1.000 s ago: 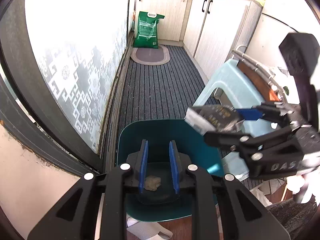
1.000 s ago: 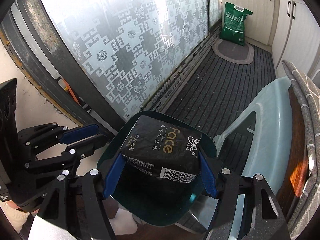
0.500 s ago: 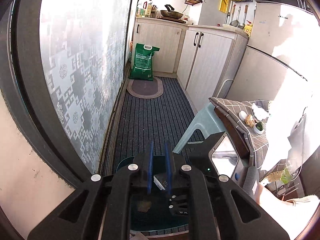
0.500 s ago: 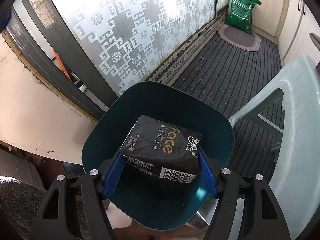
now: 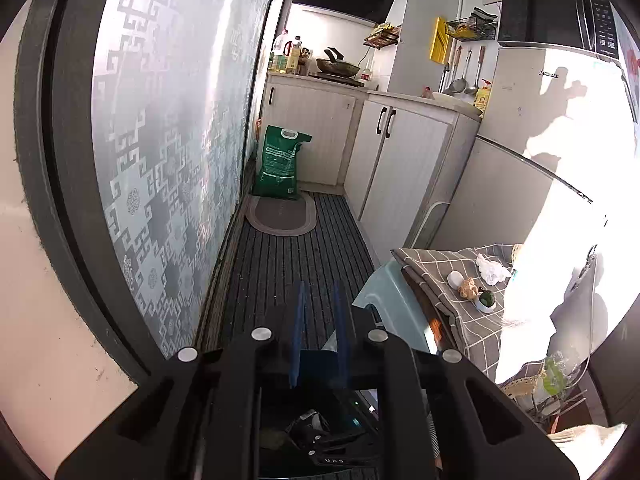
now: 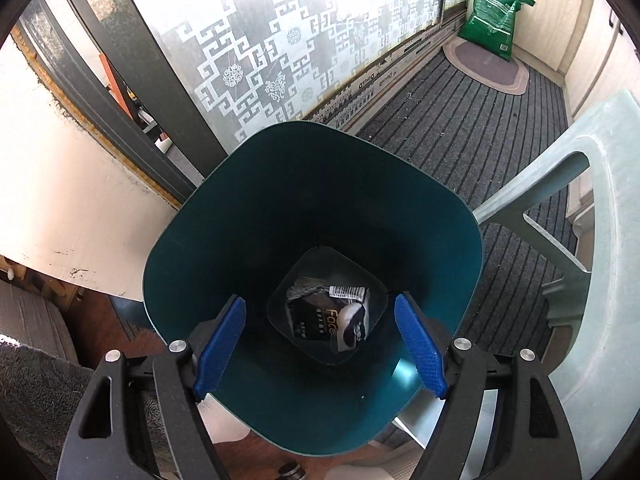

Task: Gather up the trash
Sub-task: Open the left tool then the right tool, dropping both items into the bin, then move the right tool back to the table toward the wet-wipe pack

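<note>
A dark teal trash bin stands on the floor beside the patterned glass door. A black tissue pack lies at the bottom of the bin. My right gripper is open and empty, held over the bin's mouth. My left gripper is raised above the floor, its blue pads a narrow gap apart with nothing between them. On the checked cloth of the small table lie a crumpled white tissue, a brown scrap and a small white cup.
A pale plastic stool stands right of the bin. A green bag and an oval mat sit at the far end of the striped floor. Cabinets line the right side.
My right gripper has opened and the black tissue pack has dropped to the bottom of the bin. My left gripper has lifted and tilted up, away from the bin.
</note>
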Demonstrator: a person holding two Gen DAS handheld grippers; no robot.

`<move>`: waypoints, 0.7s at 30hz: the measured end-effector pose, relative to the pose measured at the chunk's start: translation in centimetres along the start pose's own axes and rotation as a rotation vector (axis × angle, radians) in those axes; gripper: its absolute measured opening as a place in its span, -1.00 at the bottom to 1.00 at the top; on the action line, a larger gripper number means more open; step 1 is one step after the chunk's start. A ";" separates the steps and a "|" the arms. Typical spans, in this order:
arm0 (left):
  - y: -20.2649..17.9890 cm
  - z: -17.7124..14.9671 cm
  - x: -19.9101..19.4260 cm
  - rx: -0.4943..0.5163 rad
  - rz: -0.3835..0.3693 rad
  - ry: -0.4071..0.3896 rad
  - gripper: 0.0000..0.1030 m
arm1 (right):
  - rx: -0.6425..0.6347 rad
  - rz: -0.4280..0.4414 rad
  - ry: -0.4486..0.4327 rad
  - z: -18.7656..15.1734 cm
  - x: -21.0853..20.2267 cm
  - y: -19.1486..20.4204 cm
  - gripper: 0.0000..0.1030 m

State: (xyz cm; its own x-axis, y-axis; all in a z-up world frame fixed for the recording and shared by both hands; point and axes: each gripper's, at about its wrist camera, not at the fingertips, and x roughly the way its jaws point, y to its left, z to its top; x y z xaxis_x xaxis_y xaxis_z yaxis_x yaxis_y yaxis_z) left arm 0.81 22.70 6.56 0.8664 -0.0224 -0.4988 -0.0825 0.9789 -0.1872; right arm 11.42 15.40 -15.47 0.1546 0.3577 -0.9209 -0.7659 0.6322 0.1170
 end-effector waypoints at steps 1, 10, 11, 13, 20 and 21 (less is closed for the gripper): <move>-0.1 0.2 -0.2 0.000 -0.002 -0.007 -0.58 | 0.000 0.001 -0.006 0.0 -0.2 0.0 0.53; -1.3 1.1 -0.9 0.002 0.001 -0.047 -0.49 | -0.044 0.042 -0.125 0.8 -4.7 0.8 0.09; -1.5 1.2 -1.0 0.006 0.003 -0.053 -0.48 | -0.054 0.041 -0.146 1.0 -5.5 1.0 0.04; -1.9 1.4 -1.2 0.015 0.008 -0.066 -0.47 | -0.069 0.036 -0.187 1.2 -7.0 1.3 0.00; -3.0 1.9 -1.5 0.023 0.001 -0.092 -0.46 | -0.078 -0.024 -0.327 1.1 -13.1 0.7 -0.06; -3.1 1.9 -1.5 0.023 -0.002 -0.092 -0.46 | -0.072 -0.029 -0.343 0.9 -13.8 0.3 -0.06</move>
State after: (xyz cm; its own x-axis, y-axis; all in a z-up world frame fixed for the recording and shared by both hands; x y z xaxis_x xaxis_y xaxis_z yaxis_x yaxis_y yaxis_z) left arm 0.73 20.05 9.53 0.9083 -0.0061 -0.4183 -0.0705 0.9834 -0.1675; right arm 9.63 11.27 -2.36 0.3678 0.5583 -0.7437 -0.7984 0.5995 0.0552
